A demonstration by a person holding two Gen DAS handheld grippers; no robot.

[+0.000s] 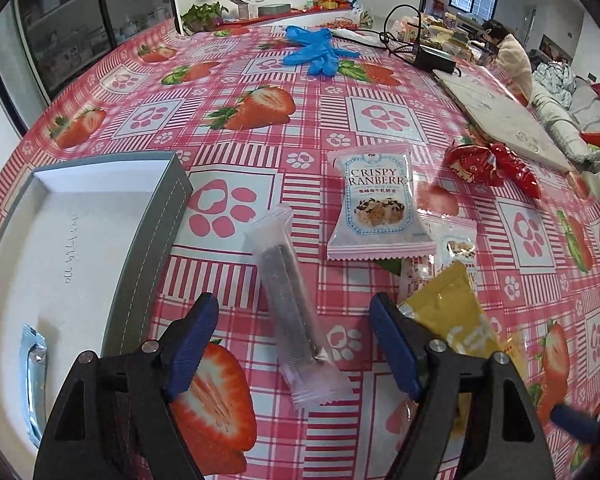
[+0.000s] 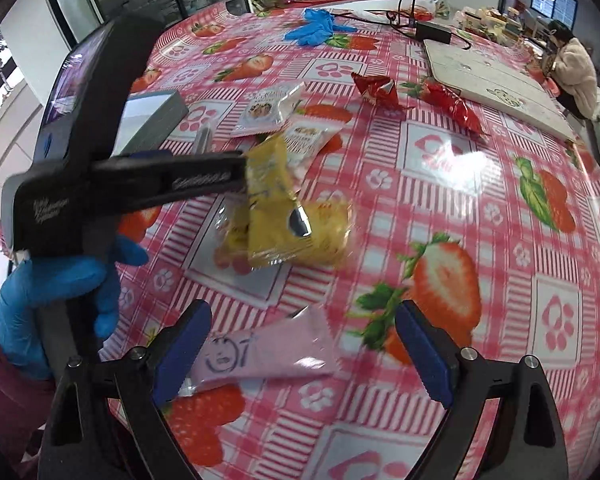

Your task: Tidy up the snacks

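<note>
While the left tongs (image 1: 294,322) stood spread over the clear stick (image 1: 290,292), just right of the box (image 1: 148,240), a midpoint grip seemed best; the right tongs (image 2: 302,350), also spread, hovered over a pink packet (image 2: 268,356).

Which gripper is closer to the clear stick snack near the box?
Left. The left gripper straddles the clear stick snack, fingers open. The right gripper hangs over a pink packet.

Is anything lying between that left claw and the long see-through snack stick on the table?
Nothing visible. The left gripper is open, its fingers either side of the clear snack stick, with only tablecloth around it. The yellow packet lies beside the right-hand finger, not in between.
</note>
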